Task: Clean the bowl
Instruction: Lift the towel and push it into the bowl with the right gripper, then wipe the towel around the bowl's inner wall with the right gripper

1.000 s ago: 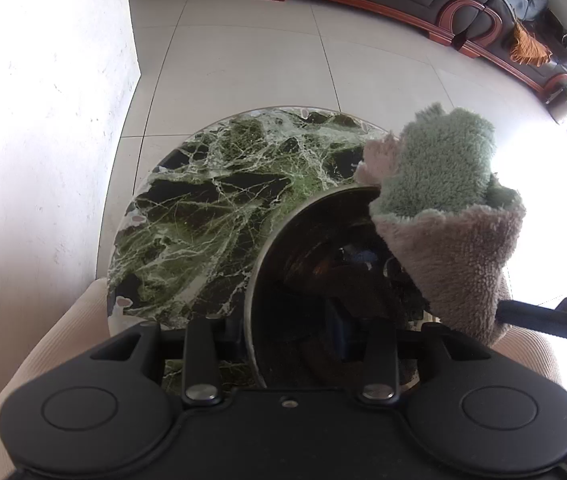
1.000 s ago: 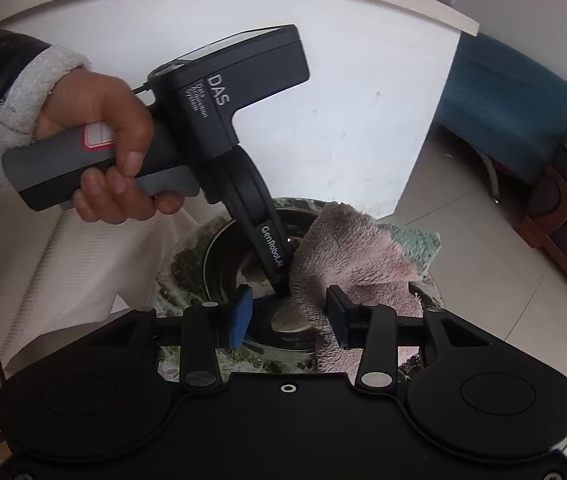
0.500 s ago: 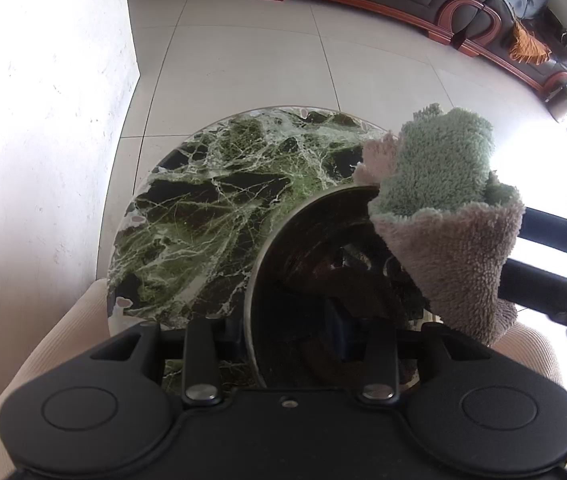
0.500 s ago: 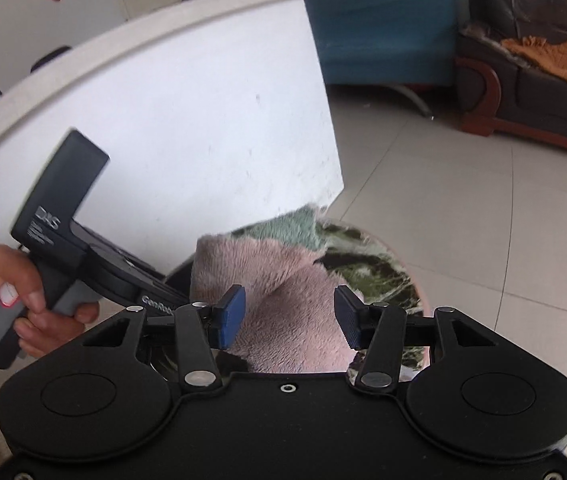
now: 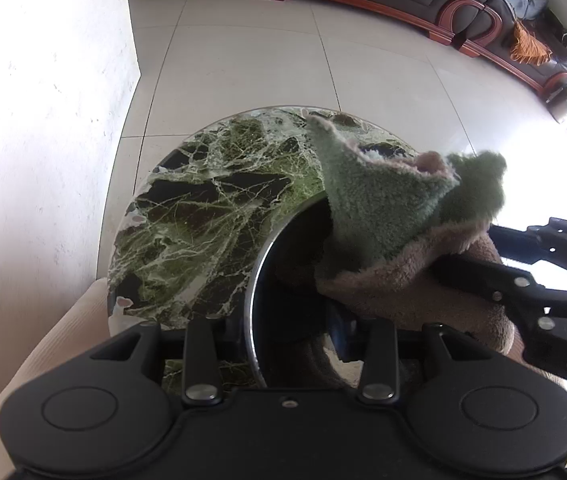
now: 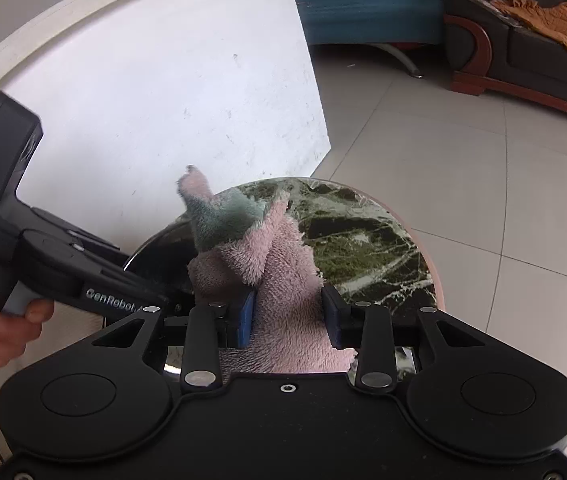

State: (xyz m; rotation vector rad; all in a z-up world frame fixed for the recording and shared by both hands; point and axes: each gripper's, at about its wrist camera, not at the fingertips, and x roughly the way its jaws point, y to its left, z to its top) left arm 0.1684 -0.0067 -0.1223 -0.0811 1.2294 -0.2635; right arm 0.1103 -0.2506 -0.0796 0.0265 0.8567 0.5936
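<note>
Your right gripper [image 6: 288,316] pinches the cloth [image 6: 279,276] between its jaws to wipe. Your left gripper [image 5: 283,344] clamps the rim of the bowl [image 5: 255,292] between its jaws, so the bowl stays steady.

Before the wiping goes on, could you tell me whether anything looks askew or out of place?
Nothing is spilled or damaged. The metal bowl overhangs the marble tabletop's near edge, gripped at its rim by the left tongs.
</note>
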